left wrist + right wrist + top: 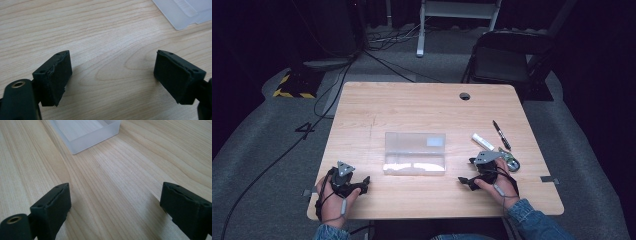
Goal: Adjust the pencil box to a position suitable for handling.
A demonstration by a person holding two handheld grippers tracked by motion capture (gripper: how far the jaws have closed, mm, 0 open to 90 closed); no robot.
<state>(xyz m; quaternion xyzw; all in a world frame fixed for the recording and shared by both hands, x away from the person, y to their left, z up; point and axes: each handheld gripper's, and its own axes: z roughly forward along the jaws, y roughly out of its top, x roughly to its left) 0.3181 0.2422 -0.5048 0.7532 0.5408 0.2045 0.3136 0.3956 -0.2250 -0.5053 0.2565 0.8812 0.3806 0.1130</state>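
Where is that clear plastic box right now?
In the high view, the clear plastic box sits mid-table, between the two hand-held grippers, with the white marker to its right.

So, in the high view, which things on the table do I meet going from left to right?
left gripper → clear plastic box → right gripper → white marker → black pen
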